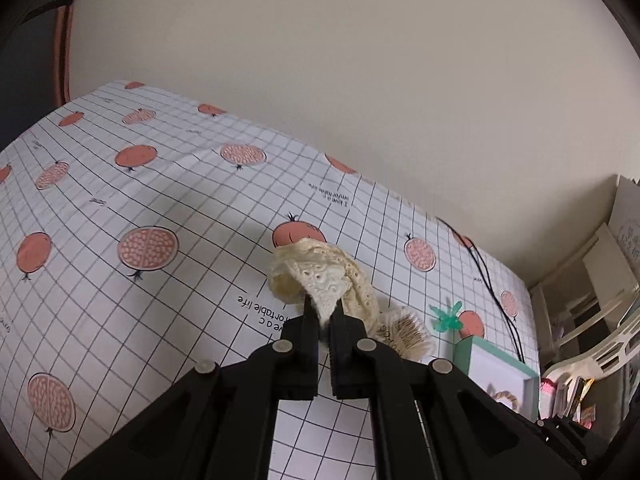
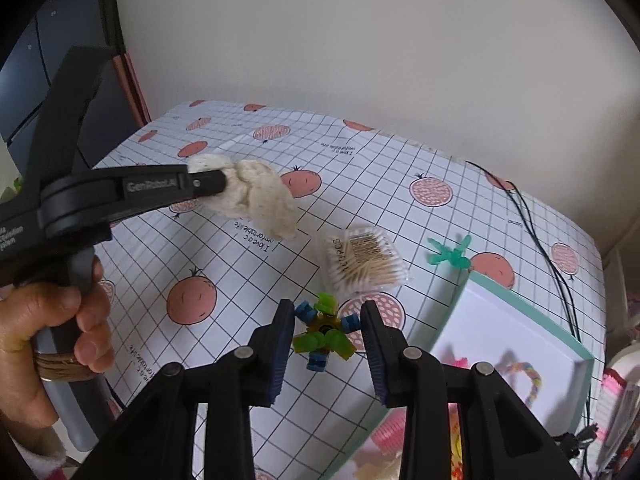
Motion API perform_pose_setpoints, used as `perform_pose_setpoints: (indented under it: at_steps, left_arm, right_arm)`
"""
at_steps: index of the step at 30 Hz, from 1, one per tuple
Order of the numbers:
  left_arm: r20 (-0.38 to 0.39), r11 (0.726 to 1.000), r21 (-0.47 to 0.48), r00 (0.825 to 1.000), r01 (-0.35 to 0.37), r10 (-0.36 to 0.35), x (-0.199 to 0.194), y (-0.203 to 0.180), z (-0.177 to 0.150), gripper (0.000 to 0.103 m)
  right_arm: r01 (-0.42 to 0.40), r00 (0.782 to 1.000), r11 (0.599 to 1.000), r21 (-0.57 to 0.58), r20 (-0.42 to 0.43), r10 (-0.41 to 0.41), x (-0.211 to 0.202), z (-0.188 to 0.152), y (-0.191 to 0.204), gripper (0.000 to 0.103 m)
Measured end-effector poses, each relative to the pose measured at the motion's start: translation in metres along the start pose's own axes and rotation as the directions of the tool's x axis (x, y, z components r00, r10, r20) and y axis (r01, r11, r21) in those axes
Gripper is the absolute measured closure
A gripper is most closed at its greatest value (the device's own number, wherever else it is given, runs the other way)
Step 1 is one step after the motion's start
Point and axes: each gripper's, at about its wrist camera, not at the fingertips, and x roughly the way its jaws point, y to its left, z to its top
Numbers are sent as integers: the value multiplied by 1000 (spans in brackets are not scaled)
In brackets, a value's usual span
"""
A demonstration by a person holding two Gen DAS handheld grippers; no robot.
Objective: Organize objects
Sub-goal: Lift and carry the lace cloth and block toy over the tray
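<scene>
My left gripper [image 1: 322,312] is shut on a cream lace scrunchie [image 1: 320,276] and holds it above the table; it also shows in the right wrist view [image 2: 256,196], hanging from the left gripper [image 2: 218,182]. My right gripper [image 2: 328,320] is open around a green, blue and yellow brick toy [image 2: 324,332] that lies on the gridded tablecloth [image 2: 224,264]; the jaws stand apart on either side of it. A clear pack of cotton swabs [image 2: 364,264] lies just beyond the toy. A green plastic clip [image 2: 450,254] lies near a mint-edged white box [image 2: 520,320].
The white box [image 1: 500,376] holds a pastel beaded bracelet [image 2: 524,376] and small pink items. Black cables [image 2: 532,224] run along the table's right side. A wall stands behind the table. Shelves and clutter [image 1: 592,300] are at the right.
</scene>
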Motion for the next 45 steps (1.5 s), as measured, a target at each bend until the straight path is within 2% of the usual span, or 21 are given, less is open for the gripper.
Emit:
perform_pose_setpoints:
  at_steps: [13,22,26,29,34,39,45]
  left_arm:
    - [121,1000,-11,993,-6,7,-58,-17,-8,100]
    - [168,996,82,984,40,-53,-76,-46,-16,100]
    - [162,987,144,982,74,-97,-78,-69,-24,100]
    - [133,976,175,979,130,-154,-75,-87,-30,100]
    - [97,955,238,974,178,-205,-75,-113,-43,100]
    - [68,928,304,967,213,-245,-77,-139,-59,100]
    - [31,894,386,966,226,-257,-72,-167,-80,99]
  right_arm:
    - [26,1000,998,55,8,-27,-30,-24,-24,67]
    - [51,998,988,144,20,-54,-44,-31,-62,67]
    - [76,997,981,177,16,-80,-46,-34,-80,67]
    - [89,996,974,207,12,-93,-47,-38,-94,67]
    - [115,993,962,246,5,-120,-49,-46,-115,67]
    - [141,989,941,306,-8,-146,-52,-56,-138,66]
    - [178,984,920,350,-39,-175,-49,-66,-157,66]
